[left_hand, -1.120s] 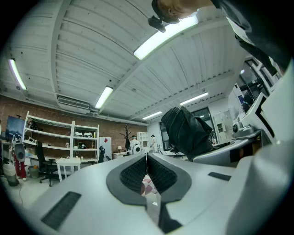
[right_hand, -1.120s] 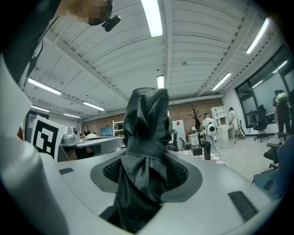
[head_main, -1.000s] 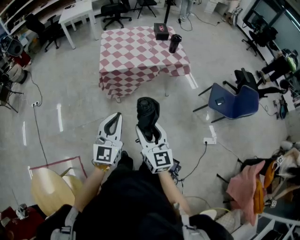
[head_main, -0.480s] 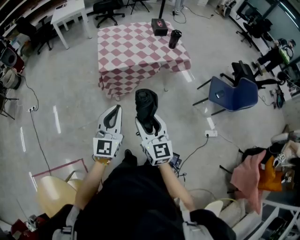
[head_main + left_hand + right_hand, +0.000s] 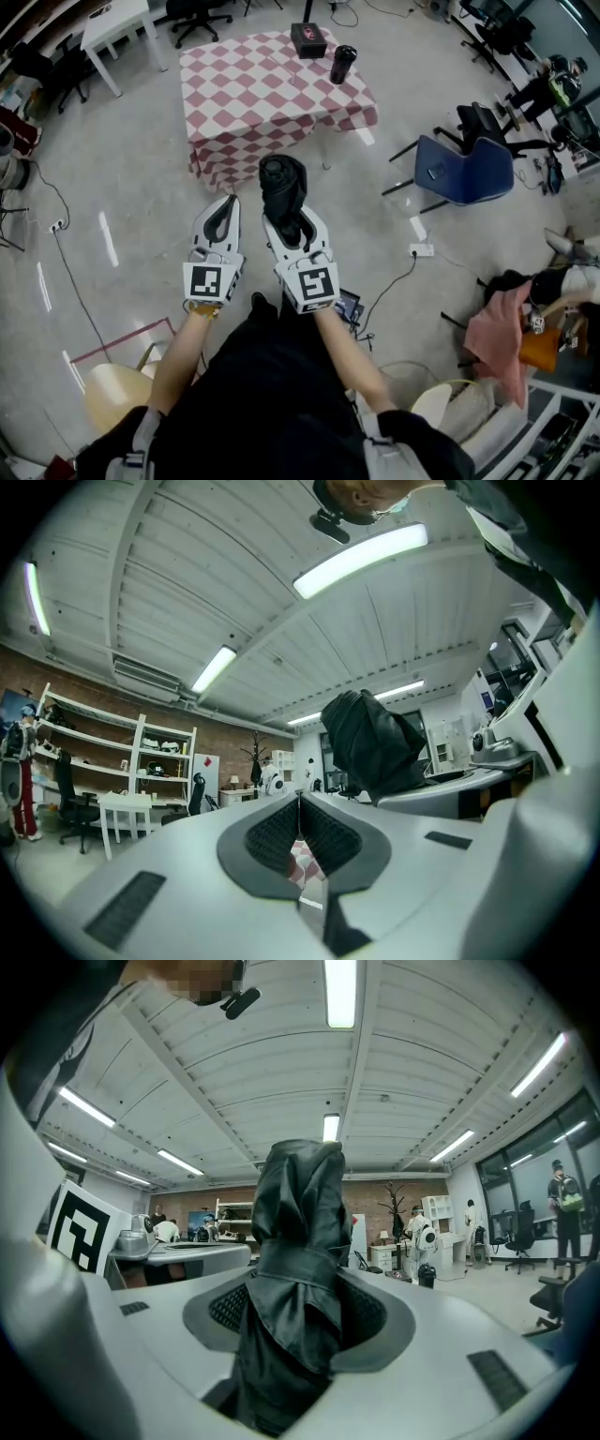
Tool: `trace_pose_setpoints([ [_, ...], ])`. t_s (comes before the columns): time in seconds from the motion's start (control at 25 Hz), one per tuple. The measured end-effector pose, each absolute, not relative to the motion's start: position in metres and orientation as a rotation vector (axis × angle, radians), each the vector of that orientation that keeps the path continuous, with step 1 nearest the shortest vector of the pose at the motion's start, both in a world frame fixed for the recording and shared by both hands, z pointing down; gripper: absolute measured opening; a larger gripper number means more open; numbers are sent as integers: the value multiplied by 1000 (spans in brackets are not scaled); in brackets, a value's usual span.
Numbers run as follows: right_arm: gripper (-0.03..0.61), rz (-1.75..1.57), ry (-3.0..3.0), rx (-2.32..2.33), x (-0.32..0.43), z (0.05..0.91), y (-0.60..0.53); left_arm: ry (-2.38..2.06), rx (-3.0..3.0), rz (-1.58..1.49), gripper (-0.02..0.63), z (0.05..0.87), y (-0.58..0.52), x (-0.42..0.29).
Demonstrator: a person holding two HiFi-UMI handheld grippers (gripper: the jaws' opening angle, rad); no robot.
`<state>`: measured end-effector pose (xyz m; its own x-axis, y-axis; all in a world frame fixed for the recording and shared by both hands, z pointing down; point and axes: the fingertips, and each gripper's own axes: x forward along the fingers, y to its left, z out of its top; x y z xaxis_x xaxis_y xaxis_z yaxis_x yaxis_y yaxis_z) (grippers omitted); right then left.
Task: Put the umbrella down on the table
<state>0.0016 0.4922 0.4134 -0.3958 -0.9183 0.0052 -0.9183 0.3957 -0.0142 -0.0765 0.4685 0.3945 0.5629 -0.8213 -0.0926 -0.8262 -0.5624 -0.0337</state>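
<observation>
A folded black umbrella (image 5: 284,192) stands up out of my right gripper (image 5: 288,228), whose jaws are shut on its lower part; in the right gripper view the umbrella (image 5: 292,1269) fills the space between the pads. My left gripper (image 5: 221,217) is beside it on the left, shut with nothing in it; its pads (image 5: 281,832) meet at the tips. The table (image 5: 244,103) with a red-and-white checked cloth stands ahead of both grippers, a short way off across the floor.
On the table's far right part are a black box (image 5: 308,39) and a dark tumbler (image 5: 343,64). A blue chair (image 5: 461,172) stands to the right. A cable and a power strip (image 5: 420,250) lie on the floor at right. A white table (image 5: 114,23) is at far left.
Both grippers, with the umbrella in the right one, have moved closer to the checked table. The grip on the umbrella looks unchanged.
</observation>
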Motion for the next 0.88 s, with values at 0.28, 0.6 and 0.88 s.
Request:
trace_pose_setpoints([
  [0.28,219,-22,2624,-1686,20,416,434,1478,-2691,73,18,406,412,-62],
  [0.6,219,-4,2645,-1649,59,414,371,1545,-2652,-25,18,403,351,-33],
  [0.88,219,-26,2642,-1624,69,412,329,1548,-2656,-7,17,405,313,-18],
])
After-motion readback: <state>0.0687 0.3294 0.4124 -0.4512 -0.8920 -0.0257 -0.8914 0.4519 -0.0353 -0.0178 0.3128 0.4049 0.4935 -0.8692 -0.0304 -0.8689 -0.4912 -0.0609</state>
